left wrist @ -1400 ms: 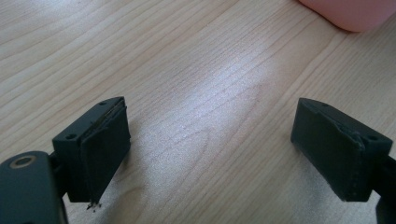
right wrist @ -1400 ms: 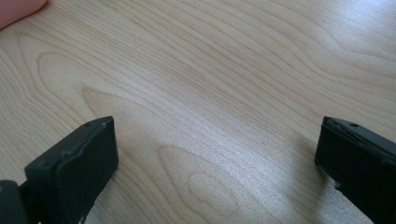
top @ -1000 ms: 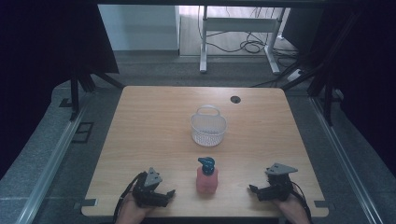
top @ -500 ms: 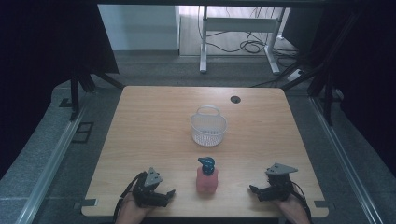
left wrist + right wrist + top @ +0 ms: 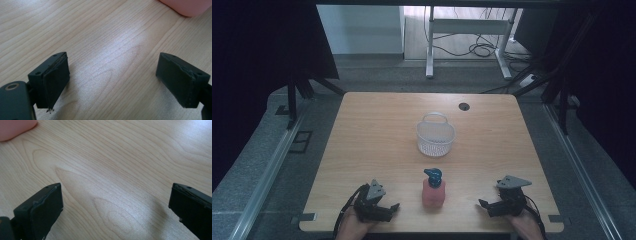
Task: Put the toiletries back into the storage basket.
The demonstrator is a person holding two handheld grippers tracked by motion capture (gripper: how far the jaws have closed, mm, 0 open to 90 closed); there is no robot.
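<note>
Resting both tools on the table (image 5: pixel 362 130), I had the left tool (image 5: pixel 388 208) and right tool (image 5: pixel 486 205) spread apart and empty. The pink bottle (image 5: pixel 433 189) stood upright between them, near the white basket (image 5: pixel 435 136). Approach, I judged, came next: closing squarely on its body.

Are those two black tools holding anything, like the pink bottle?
No. Both the left tool and the right tool are open and empty, resting on the table. The pink bottle stands untouched between them.
</note>
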